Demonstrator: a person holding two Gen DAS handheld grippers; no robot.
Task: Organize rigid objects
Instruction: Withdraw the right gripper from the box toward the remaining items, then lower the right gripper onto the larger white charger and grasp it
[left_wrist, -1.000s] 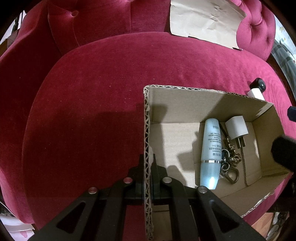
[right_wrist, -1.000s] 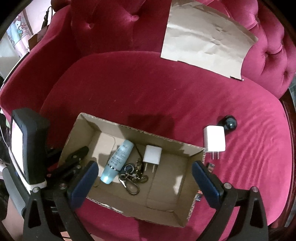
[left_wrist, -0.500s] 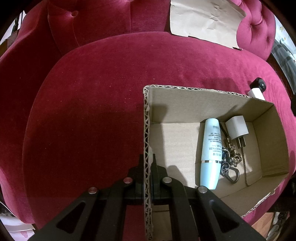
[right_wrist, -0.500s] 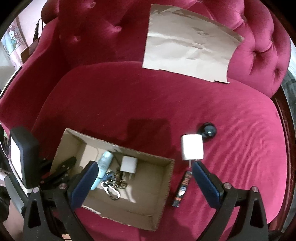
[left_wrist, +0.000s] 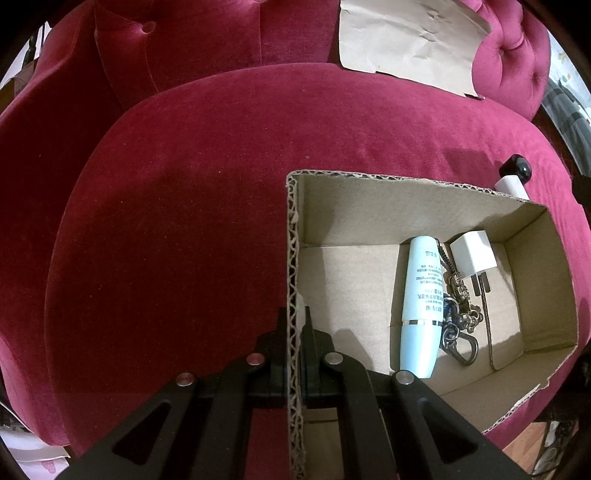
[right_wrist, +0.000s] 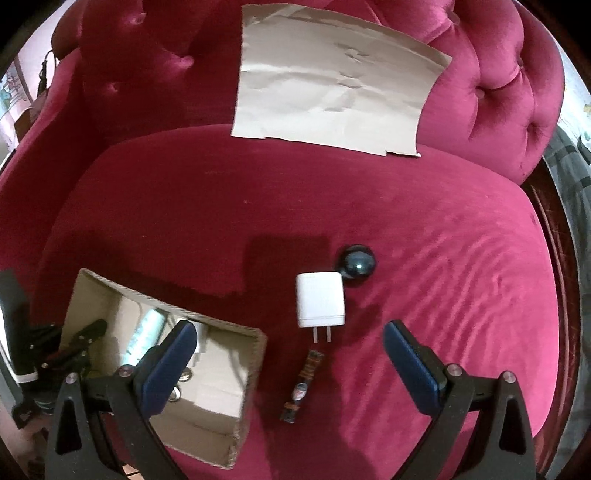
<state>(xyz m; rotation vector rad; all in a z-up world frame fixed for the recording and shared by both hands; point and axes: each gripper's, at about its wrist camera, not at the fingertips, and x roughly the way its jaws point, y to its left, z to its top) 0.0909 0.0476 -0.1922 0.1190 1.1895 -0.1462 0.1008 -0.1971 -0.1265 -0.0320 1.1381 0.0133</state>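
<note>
Cardboard box (left_wrist: 417, 210) is pinned at its side wall by the closed left gripper (left_wrist: 295, 325). Right gripper (right_wrist: 288, 350) is held wide open and empty above the white charger (right_wrist: 320, 300), which lies flat on the red cushion (right_wrist: 443, 258) just beside the box, prongs toward the camera. Likely step: charger pickup. Next: descent, jaws closed across its body.

Open red cushion (right_wrist: 461, 266) right of and behind the white charger (right_wrist: 320, 300), crowded only by the dark ball (right_wrist: 357, 261) touching its far corner, the small dark stick (right_wrist: 302, 384) just below its prongs, and the cardboard box (right_wrist: 255, 365) wall close on the left
</note>
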